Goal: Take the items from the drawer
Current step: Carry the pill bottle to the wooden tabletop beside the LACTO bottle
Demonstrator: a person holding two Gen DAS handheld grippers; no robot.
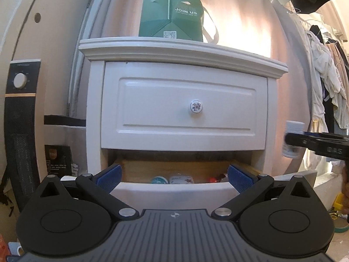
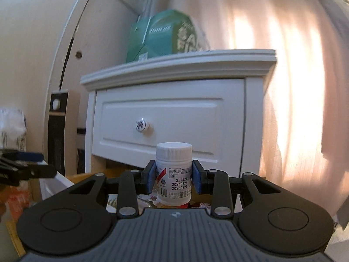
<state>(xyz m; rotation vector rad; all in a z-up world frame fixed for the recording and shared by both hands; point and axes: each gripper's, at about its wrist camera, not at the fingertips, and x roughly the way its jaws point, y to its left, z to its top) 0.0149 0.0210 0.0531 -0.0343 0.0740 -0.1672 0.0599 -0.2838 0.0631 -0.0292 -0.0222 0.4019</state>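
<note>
A white nightstand has a shut upper drawer [image 1: 185,107] and a pulled-out lower drawer [image 1: 174,188] holding several small items [image 1: 181,179]. My left gripper [image 1: 173,178] is open, its blue pads spread just above the lower drawer's front edge. My right gripper [image 2: 173,178] is shut on a white pill bottle [image 2: 173,172] with a ribbed cap, held upright above the open drawer. From the left wrist view that bottle [image 1: 293,139] and the right gripper [image 1: 305,140] appear at the right, level with the bottom of the upper drawer.
A green box [image 1: 172,17] stands on the nightstand top [image 1: 178,48]. A black heater [image 1: 19,120] stands to the left, a pink curtain [image 2: 294,87] hangs behind, and clothes [image 1: 325,83] hang at the right.
</note>
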